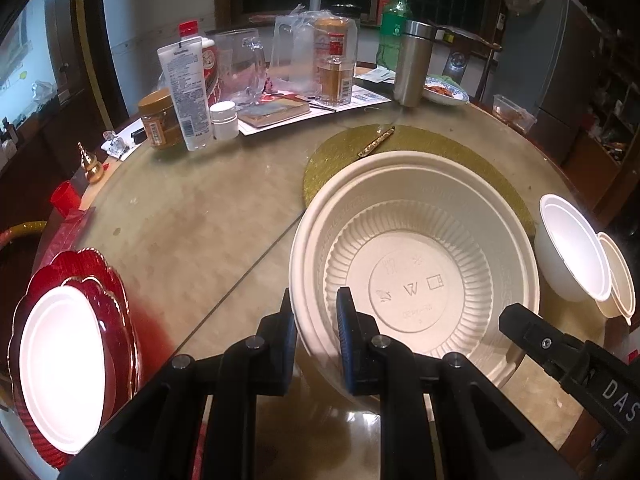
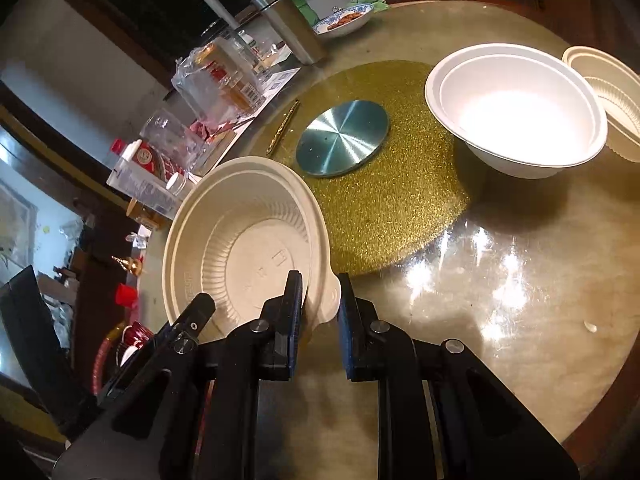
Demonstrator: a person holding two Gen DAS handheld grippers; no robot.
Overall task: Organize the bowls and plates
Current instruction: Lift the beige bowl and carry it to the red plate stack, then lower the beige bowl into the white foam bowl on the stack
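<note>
Bowls first: we find the large beige ribbed plastic bowl [image 1: 412, 264] carried between both tools, raised and tilted over the glass-topped counter [image 2: 500, 280]. Our left gripper [image 1: 316, 332] is clenched on its near wall; our right gripper [image 2: 320, 312] grasps the rim tab, which steadies it. Ahead of the right gripper, a white bowl [image 2: 516, 108] leans into a smaller beige ribbed bowl [image 2: 612, 96], likely the stacking spot.

The red scalloped plate [image 1: 100, 276] runs off the left edge. Behind the white bowl [image 1: 568, 252], a ribbed beige bowl [image 1: 618, 280] is half hidden. Bottle labels across the table [image 1: 192, 216] are unreadable.
</note>
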